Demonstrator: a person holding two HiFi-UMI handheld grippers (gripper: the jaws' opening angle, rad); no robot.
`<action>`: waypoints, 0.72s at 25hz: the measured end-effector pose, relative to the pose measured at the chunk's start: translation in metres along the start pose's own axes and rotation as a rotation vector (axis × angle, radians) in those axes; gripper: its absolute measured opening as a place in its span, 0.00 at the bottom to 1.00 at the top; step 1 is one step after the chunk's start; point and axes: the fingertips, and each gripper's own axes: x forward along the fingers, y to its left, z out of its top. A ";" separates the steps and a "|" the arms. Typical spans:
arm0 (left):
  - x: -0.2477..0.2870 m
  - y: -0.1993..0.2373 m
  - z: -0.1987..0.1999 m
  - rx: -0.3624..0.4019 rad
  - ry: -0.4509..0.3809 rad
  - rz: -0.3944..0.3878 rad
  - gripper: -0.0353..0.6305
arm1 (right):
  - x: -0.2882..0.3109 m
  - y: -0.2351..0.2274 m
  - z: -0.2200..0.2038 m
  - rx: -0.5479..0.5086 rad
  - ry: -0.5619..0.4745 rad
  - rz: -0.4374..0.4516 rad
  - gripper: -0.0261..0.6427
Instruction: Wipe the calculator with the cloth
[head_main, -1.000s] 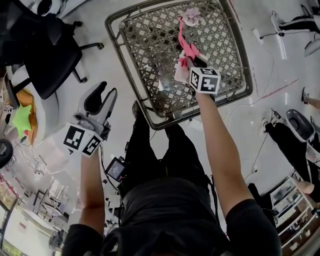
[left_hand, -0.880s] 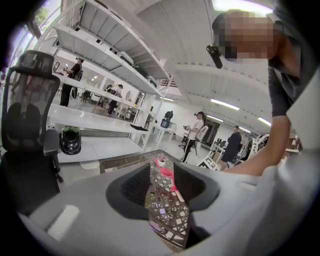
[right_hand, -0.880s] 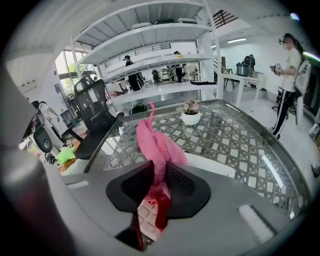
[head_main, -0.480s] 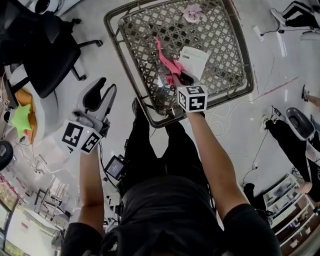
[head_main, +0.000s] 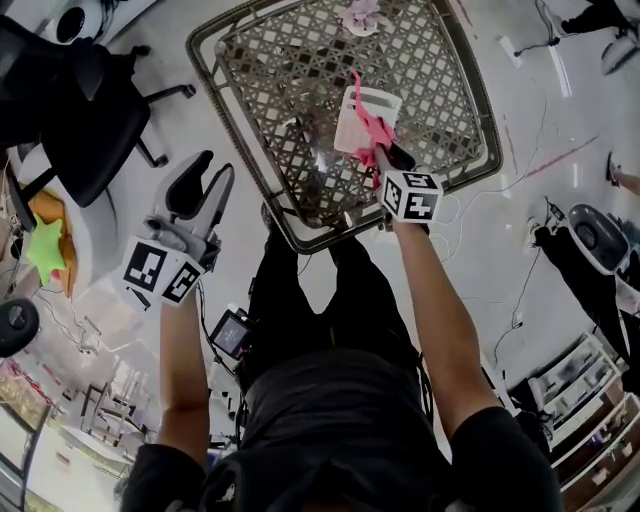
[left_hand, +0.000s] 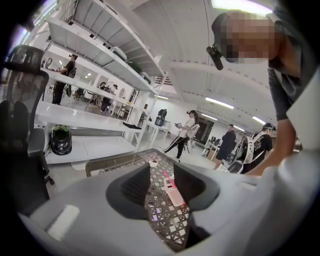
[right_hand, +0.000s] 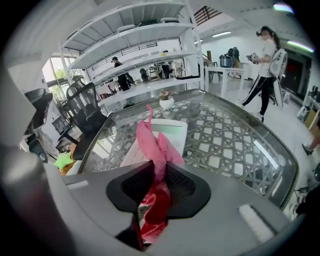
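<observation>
A white calculator (head_main: 358, 112) lies on the lattice glass table (head_main: 215, 95). A pink cloth (head_main: 373, 128) drapes over its right part, and my right gripper (head_main: 386, 157) is shut on the cloth's near end. In the right gripper view the pink cloth (right_hand: 156, 147) sticks up from between the jaws of the right gripper (right_hand: 156, 182), with the calculator (right_hand: 172, 131) just beyond. My left gripper (head_main: 197, 196) hangs open and empty off the table's left edge, over the floor. In the left gripper view the calculator (left_hand: 175, 194) shows far off between the jaws of the left gripper (left_hand: 161, 182).
A small pot (head_main: 361, 16) holding something pink stands at the table's far edge. A black office chair (head_main: 75, 105) and a green star (head_main: 45, 250) sit to the left. Cables run over the floor to the right. People stand in the background.
My right gripper swept the pink cloth to the left of the calculator, then back right over it. The left gripper has hardly moved.
</observation>
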 end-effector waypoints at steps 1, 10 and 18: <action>0.001 0.000 0.000 0.000 0.000 0.000 0.32 | 0.000 -0.008 0.006 0.007 -0.009 -0.014 0.16; -0.005 0.003 -0.008 -0.010 0.003 0.019 0.32 | 0.025 -0.040 0.060 -0.027 -0.060 -0.064 0.16; -0.022 0.014 -0.012 -0.022 0.000 0.044 0.32 | 0.048 0.000 0.094 -0.052 -0.088 -0.027 0.16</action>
